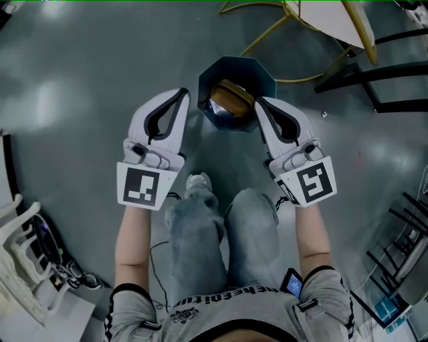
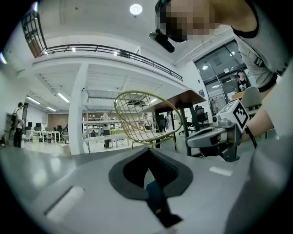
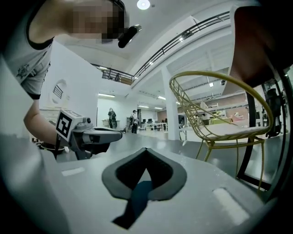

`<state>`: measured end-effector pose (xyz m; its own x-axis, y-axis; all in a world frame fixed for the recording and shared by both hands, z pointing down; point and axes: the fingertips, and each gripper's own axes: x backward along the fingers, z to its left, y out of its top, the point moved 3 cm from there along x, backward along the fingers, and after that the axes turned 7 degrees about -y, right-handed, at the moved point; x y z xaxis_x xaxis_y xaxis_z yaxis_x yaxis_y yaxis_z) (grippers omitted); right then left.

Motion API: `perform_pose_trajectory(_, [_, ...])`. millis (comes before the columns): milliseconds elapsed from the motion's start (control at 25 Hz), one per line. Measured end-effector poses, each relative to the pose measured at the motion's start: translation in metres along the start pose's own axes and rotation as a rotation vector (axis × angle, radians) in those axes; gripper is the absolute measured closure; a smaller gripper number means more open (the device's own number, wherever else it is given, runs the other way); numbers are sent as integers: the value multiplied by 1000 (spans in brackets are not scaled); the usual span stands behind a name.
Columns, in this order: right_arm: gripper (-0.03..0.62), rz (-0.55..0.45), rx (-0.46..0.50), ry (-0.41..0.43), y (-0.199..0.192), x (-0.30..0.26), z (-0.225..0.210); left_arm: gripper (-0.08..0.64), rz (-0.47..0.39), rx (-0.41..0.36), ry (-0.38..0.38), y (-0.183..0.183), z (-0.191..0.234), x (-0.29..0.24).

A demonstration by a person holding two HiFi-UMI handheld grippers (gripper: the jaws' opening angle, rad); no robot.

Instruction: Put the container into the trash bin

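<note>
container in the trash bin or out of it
In. The head view shows the container lying inside the trash bin, enclosed by its walls.

At your twelve o'clock a yellow wire chair (image 2: 137,112) stands on the grey floor (image 1: 80,80), with a dark table (image 2: 176,99) just beside it. Tangled cables (image 1: 63,270) lie at seven o'clock, and a phone (image 1: 292,282) shows at five.

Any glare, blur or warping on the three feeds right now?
Head view: dim, pale glare patches on the floor, trash bin fairly sharp. Left gripper view: fisheye bending the railing, black corners. Right gripper view: same warp, ceiling lamp blown out.
</note>
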<state>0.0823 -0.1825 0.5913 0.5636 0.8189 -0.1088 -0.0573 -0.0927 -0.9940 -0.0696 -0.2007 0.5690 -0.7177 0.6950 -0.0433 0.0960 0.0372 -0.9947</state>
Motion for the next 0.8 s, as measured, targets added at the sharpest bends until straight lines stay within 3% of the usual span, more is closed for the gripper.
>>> perform_pose_trajectory(280, [591,2,27,-59,60,20,10,540,10,18,14,59,-3,21])
perform_pose_trajectory(520, [591,17,-28,-75,119,41,20,540,38,43,11,115,-8,33])
perform_pose_trajectory(800, [591,40,-19,-82,194,71,29,540,35,62,32,194,-15,49])
